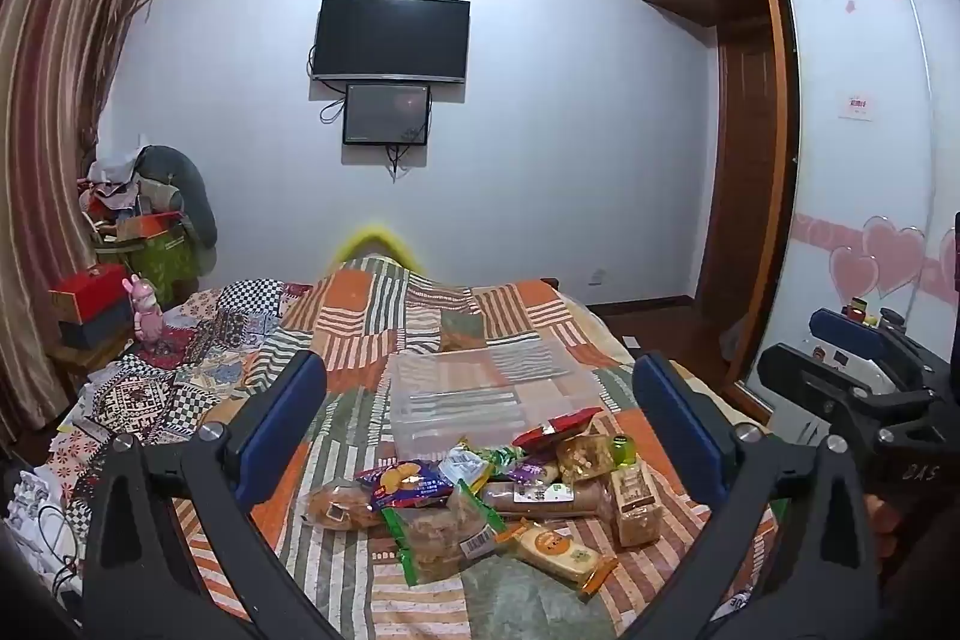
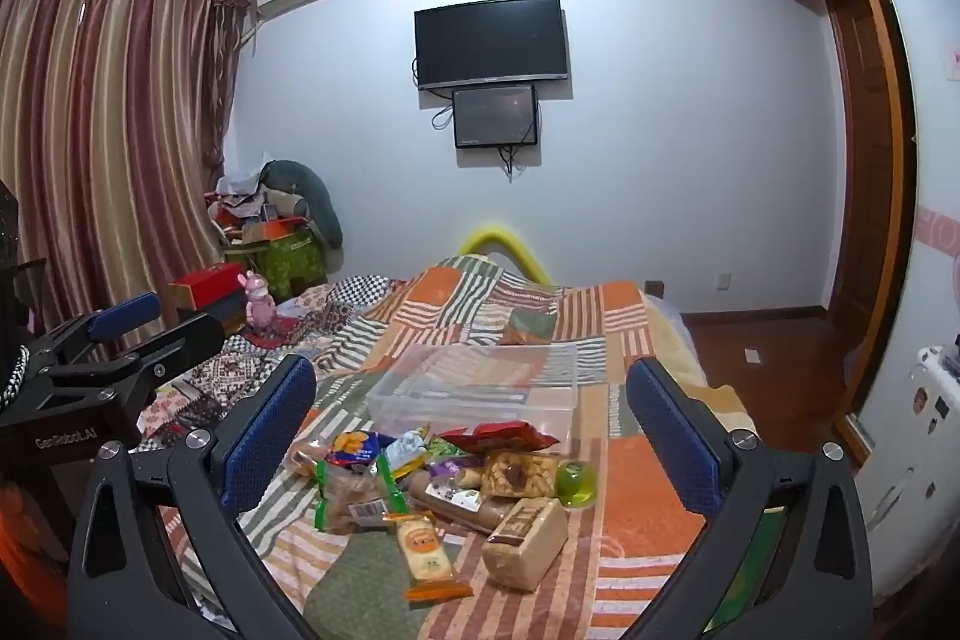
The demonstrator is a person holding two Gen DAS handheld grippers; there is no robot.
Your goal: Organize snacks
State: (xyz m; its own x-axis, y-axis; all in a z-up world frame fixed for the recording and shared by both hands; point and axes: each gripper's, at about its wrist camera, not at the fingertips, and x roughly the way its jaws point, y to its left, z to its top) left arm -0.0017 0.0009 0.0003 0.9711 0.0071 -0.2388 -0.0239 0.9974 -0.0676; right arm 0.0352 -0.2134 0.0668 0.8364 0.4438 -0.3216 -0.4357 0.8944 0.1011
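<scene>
A pile of wrapped snacks (image 1: 480, 496) lies on the patchwork bedspread (image 1: 372, 328), also in the right wrist view (image 2: 444, 484). It includes a red packet (image 2: 501, 436), a yellow-orange bar (image 2: 426, 550), a tan brick-shaped pack (image 2: 525, 541) and a green jelly cup (image 2: 576, 481). An empty clear plastic box (image 1: 480, 400) stands just behind the pile, also in the right wrist view (image 2: 480, 388). My left gripper (image 1: 480, 430) is open and empty above the pile. My right gripper (image 2: 474, 430) is open and empty, to the right of the left one.
The bed's right edge drops to a wooden floor (image 2: 768, 340) beside a wardrobe (image 1: 852, 160). A nightstand with boxes (image 1: 90, 304) and a pink toy (image 1: 144, 307) stands left of the bed. Cables lie at the bed's left edge (image 1: 42, 526).
</scene>
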